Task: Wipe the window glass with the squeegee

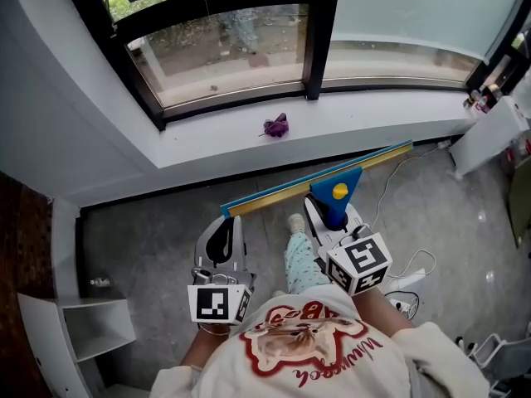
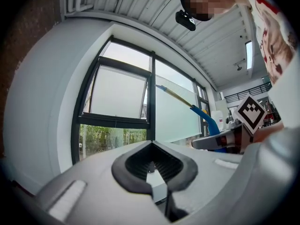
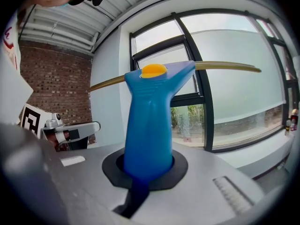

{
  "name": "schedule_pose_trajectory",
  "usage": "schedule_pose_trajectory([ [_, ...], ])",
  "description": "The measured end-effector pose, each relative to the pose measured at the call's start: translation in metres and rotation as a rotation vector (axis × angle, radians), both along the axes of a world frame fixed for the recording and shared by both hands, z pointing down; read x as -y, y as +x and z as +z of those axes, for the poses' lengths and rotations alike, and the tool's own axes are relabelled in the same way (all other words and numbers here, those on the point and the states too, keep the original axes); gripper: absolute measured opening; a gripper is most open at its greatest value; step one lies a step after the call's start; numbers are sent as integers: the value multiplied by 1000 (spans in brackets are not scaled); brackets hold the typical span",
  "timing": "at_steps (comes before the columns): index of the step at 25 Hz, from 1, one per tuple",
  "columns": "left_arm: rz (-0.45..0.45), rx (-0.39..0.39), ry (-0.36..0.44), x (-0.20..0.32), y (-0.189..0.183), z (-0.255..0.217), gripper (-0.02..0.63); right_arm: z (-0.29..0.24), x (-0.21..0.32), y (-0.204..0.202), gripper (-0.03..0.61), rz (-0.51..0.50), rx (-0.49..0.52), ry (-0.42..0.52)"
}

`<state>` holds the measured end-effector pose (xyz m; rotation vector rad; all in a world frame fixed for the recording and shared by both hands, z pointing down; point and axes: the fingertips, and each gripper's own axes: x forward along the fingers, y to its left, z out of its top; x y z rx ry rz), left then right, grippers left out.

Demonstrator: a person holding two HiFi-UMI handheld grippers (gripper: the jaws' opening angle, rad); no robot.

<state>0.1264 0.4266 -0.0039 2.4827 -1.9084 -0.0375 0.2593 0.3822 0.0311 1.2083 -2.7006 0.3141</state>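
Squeegee (image 1: 282,190) is clamped by its blue handle in right gripper (image 1: 333,215), blade held crosswise below window glass (image 1: 224,52), clear of it, likely ready for lifting. Left gripper (image 1: 221,240), also below window glass, is closed on nothing.

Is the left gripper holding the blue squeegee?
No, the right gripper clamps the squeegee by its blue handle; the left gripper holds nothing.

I'm in a plain industrial-looking room, more a workshop or loft office than a home: tall black-framed windows (image 1: 236,50) above a deep white sill (image 1: 373,114), a bare grey floor (image 1: 149,230) with a power strip (image 1: 406,282) lying on it, a brick wall (image 3: 56,88), and a ribbed metal ceiling (image 2: 140,8) with a strip light (image 2: 248,55)
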Motion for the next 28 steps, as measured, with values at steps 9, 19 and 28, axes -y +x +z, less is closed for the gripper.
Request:
schedule_pose_trajectory([
  [9, -26, 28, 33, 159, -7, -14, 0, -2, 165, -25, 28, -82, -50, 56],
  [19, -87, 15, 77, 334, -7, -48, 0, -13, 343, -21, 28, -116, -38, 26],
  [28, -59, 40, 16, 408, -44, -30, 0, 3, 422, -62, 28, -86, -29, -21],
])
